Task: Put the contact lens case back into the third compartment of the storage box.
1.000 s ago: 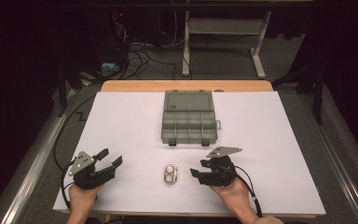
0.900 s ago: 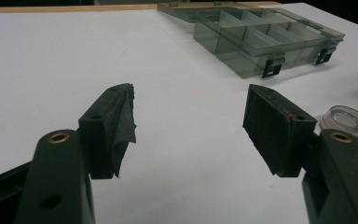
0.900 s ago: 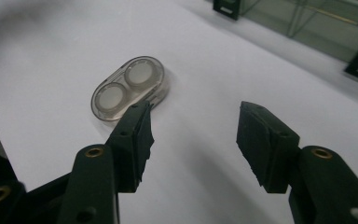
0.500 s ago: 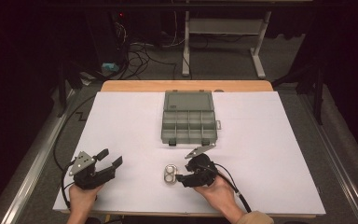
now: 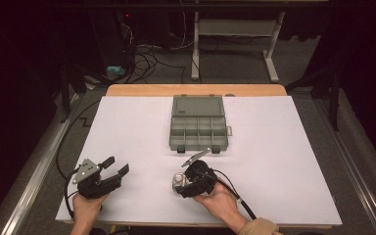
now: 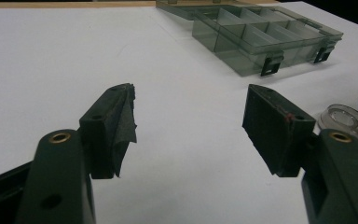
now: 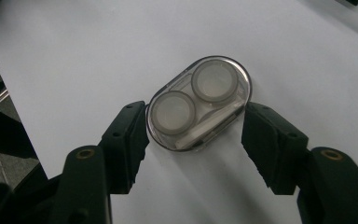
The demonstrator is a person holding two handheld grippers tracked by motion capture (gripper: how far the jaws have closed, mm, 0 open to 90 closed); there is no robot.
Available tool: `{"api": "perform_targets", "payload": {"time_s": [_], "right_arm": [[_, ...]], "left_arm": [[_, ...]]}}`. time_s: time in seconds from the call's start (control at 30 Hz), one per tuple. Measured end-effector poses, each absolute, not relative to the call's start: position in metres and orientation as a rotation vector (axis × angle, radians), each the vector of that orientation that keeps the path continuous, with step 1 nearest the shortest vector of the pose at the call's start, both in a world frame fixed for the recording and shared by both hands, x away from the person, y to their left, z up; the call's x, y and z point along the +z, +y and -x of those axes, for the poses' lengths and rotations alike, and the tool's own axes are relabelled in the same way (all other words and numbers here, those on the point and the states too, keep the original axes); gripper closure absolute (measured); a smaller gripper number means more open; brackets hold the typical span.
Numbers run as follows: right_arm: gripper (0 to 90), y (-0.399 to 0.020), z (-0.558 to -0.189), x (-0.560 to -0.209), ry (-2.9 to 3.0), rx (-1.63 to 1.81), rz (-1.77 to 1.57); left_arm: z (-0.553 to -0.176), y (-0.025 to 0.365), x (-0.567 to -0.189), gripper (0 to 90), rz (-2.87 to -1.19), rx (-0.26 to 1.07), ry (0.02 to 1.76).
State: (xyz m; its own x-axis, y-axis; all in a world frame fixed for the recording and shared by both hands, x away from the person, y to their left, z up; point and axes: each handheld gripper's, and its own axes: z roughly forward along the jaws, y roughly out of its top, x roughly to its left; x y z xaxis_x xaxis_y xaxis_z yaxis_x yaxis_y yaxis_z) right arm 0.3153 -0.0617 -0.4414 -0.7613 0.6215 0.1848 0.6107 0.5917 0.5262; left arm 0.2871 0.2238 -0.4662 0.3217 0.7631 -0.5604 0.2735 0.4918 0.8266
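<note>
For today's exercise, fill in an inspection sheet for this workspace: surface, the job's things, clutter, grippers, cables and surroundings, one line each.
Surface: white sheet over a wooden table, flat.
Job's things: clear oval case with two round wells lies between the right gripper's jaws; grey compartment box stands open farther back.
Clutter: nothing seen.
Grippers: right gripper has just been opening its jaws, which flank the case without clearly pressing it; left gripper is open with nothing between its jaws.
Cables: one trails from each gripper; a tangle lies on the floor beyond.
Surroundings: dark room, white desk frame behind.
</note>
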Motion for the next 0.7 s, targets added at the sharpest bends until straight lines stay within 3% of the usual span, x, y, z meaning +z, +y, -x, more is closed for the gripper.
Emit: {"api": "perform_targets", "payload": {"time_s": [0.7], "right_arm": [[29.8,-0.035,-0.318,-0.450,2.743,0.775,-1.074]], "left_arm": [[-0.287,0.225,-0.465,34.7,-1.048,0.419,1.253]]}}
